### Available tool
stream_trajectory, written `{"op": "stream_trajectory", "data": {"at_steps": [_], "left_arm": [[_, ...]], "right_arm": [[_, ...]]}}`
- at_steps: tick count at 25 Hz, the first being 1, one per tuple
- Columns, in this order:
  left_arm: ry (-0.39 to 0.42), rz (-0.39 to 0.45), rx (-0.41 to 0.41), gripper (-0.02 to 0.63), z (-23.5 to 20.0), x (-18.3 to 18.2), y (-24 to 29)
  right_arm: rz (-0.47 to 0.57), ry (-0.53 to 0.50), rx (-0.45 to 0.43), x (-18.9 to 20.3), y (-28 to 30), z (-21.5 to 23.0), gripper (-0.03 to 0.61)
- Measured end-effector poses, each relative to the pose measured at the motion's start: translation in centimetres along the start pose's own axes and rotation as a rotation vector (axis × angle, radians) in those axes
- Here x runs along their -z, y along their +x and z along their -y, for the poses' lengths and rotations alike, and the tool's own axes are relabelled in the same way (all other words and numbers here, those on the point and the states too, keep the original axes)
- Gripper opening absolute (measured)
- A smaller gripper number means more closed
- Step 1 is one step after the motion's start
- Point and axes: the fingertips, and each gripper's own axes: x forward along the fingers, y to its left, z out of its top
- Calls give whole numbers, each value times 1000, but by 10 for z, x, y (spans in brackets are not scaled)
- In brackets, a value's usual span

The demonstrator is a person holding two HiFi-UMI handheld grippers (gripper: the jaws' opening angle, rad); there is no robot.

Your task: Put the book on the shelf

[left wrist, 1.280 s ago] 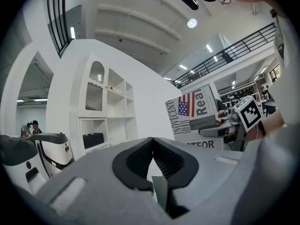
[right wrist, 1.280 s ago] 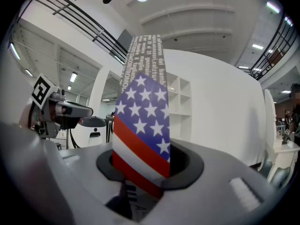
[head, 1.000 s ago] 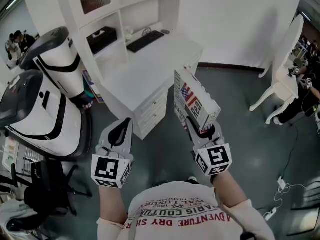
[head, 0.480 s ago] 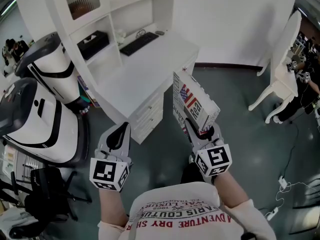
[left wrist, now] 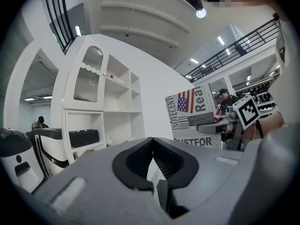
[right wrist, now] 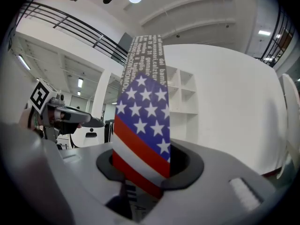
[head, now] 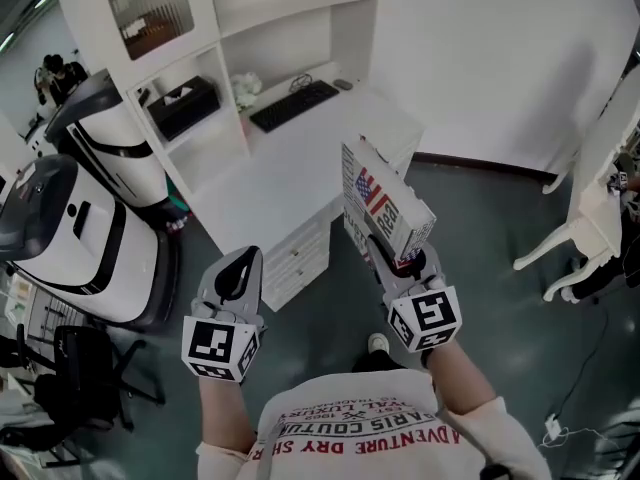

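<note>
A book (head: 385,208) with newspaper print and a stars-and-stripes spine (right wrist: 143,125) stands upright in my right gripper (head: 398,258), which is shut on its lower end. It hangs in the air above the floor, in front of the white desk (head: 300,158). The white shelf unit (head: 230,38) rises behind the desk, with open compartments. My left gripper (head: 235,273) is level with the right one, to its left, jaws shut and empty. In the left gripper view the book (left wrist: 197,118) shows at the right, and the shelf unit (left wrist: 105,102) at the left.
A black keyboard (head: 295,103) and a dark box (head: 185,106) lie on the desk and its side shelf. A white and black machine (head: 70,218) stands at the left, and a black chair (head: 70,388) below it. A white chair (head: 590,208) is at the right.
The view has shifted, so the desk and shelf unit sit a little further right and lower. Both grippers and the book keep their places in the view.
</note>
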Motion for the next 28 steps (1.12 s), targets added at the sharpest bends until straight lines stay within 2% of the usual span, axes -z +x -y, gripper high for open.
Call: {"op": "stream_trajectory", "data": {"at_steps": [7,12,17,21,28], "left_arm": [[-13,4,-158,5,5,-23,107],[-7,-20,-242,5,12,-32,158],[0,-81,-299,5,-3,-24,189],[16,-62,-327,5,-4,-23,197],[24,0,-377,5,-82,-53,248]], "right_arm": [[0,-22,-161,-9,80,104,158],[16,-25,-262,-13,127,148,158],[23,17,-322,-9,177,163,158],[50,23,-349,-5,192,164,158],[90,8,-391,-53,300,156,158]]}}
